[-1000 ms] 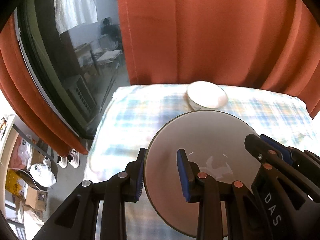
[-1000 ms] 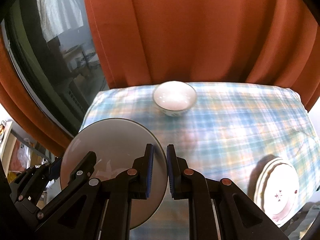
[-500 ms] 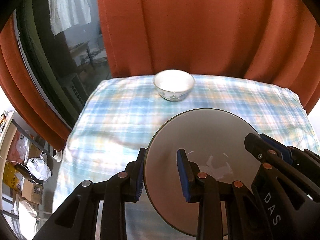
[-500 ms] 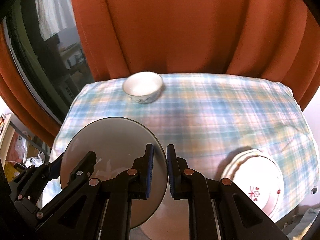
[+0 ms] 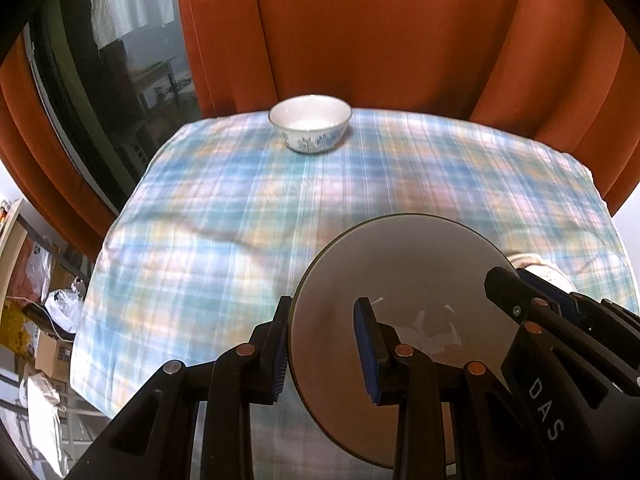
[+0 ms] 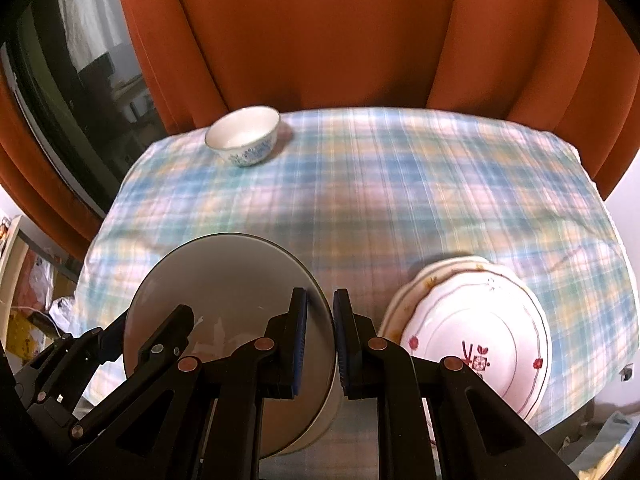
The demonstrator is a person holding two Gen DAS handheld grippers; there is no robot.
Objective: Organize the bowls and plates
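Grippers are both clamping one grey plate by opposite rim edges: the left hand-held gripper is pinching the plate's left rim, the right hand-held gripper its right rim, holding it above the checked surface. Plate stack is lying at the lower right of the right view, just beside the right gripper, so that hand is nearer. Bowl is sitting well apart at the upper left.

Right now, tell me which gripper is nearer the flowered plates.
Right. The right gripper is just beside the flowered plates; the left gripper is farther, across the grey plate.
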